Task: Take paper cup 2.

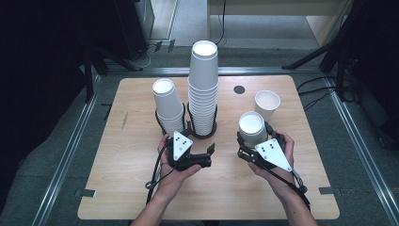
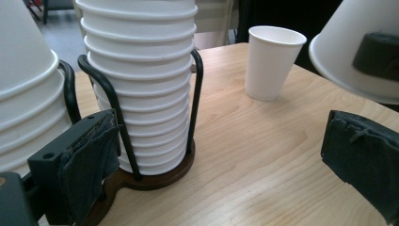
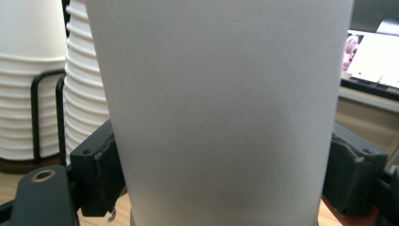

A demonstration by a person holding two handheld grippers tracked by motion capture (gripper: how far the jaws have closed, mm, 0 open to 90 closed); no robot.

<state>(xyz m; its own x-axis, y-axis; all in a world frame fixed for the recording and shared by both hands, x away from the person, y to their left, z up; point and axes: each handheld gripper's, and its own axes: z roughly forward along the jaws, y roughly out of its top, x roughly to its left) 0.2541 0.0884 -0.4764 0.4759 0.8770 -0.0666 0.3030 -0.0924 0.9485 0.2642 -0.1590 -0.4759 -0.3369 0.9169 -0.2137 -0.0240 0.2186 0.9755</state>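
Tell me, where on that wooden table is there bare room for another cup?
Bare patches on the light wooden table: its left side beside the shorter white paper cup stack, and its near edge. Crowded: the middle, around the tall white cup stack and black wire holder.

Left tool (image 1: 200, 157): held low in the left hand (image 1: 175, 165), forearm entering from the bottom edge. Its jaws point sideways toward the right tool, standing wide apart with nothing between the pads (image 2: 94, 160). Right tool (image 1: 252, 136): gripped from behind by the right hand (image 1: 277, 162), jaws pointing forward, away from the person. Both pads (image 3: 101, 169) press on the sides of an upside-down white cup (image 3: 226, 108).
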